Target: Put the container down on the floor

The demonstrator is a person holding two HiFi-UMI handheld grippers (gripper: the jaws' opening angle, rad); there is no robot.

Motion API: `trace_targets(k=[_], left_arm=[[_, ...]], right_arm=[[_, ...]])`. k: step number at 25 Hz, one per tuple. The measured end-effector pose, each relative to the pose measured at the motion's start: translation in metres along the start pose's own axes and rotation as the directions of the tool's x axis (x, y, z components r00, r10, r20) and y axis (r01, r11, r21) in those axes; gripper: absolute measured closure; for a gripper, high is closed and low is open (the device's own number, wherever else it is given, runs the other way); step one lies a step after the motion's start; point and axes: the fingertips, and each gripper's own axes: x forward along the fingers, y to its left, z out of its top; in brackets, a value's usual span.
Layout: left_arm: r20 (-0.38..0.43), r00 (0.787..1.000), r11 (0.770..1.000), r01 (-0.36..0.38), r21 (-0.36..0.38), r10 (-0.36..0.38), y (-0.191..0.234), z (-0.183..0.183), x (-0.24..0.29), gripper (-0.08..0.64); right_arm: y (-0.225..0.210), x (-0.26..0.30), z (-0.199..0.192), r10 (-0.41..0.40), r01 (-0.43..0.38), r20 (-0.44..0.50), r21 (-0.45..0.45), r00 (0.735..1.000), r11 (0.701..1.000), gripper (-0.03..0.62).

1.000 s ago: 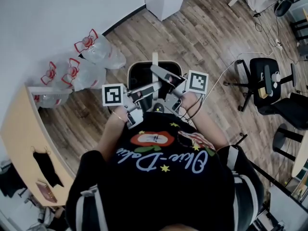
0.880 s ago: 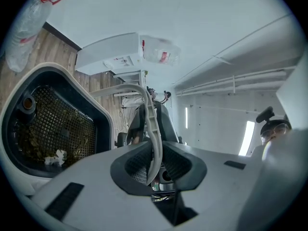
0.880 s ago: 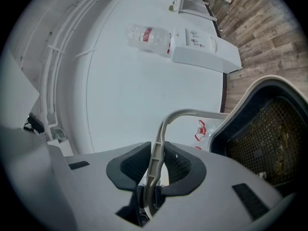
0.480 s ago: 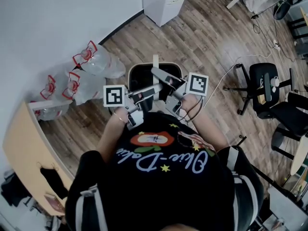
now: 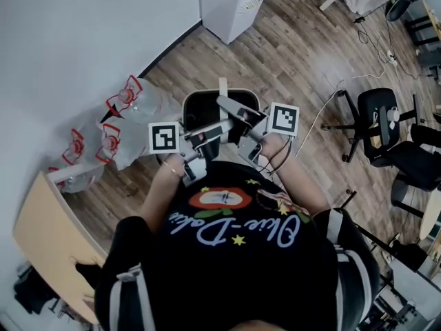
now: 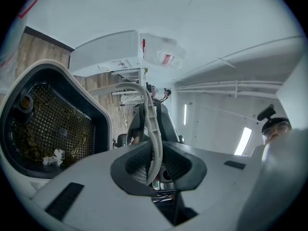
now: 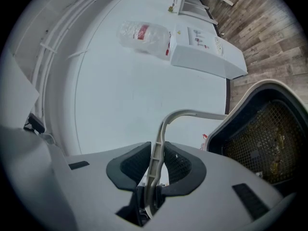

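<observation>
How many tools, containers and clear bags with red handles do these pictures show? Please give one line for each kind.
Container: 1, held up by its handle
Tools: 2, the left tool and the right tool, each shut on the handle
Clear bags with red handles: 3, on the floor by the wall
Total: 6

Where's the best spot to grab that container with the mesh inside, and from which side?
Take the thin arched handle, not the wide rounded rim of the container. It is a flat strip standing above the opening, narrow enough to clamp, so come in level from the near side, pinching its flat faces, as the left tongs and right tongs do now.
</observation>
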Motion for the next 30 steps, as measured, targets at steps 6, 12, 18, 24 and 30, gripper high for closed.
trace_targets(k=[6,12,18,24,30], left_arm=[[-0.029,1.0,1.0,0.01,0.002,-0.009,0.007,0.055,-0.024,0.509],[-0.044,0.999,1.0,0.008,0.013,-0.007,0.003,0.061,-0.029,0.509],[-0.011,1.0,1.0,0.018,0.022,-0.018,0.001,0.062,-0.03,0.51],[0.046,0.999,0.999,0.013,0.029,-0.014,0.004,0.072,-0.032,0.509],[0.144,0.989,1.0,0.015,-0.007,-0.014,0.017,0.143,-0.033,0.509]], right_arm=[[-0.003,0.056,0.018,-0.018,0.018,0.029,0.001,0.999,1.0,0.515],[-0.001,0.062,0.02,-0.016,0.016,0.038,0.0,0.999,1.0,0.515],[0.003,0.064,0.02,-0.008,0.008,0.019,-0.01,1.0,1.0,0.515],[0.002,0.075,0.021,-0.003,0.002,-0.037,-0.009,0.999,1.0,0.515],[-0.01,0.137,0.06,-0.008,0.009,-0.148,0.005,0.989,1.0,0.515]])
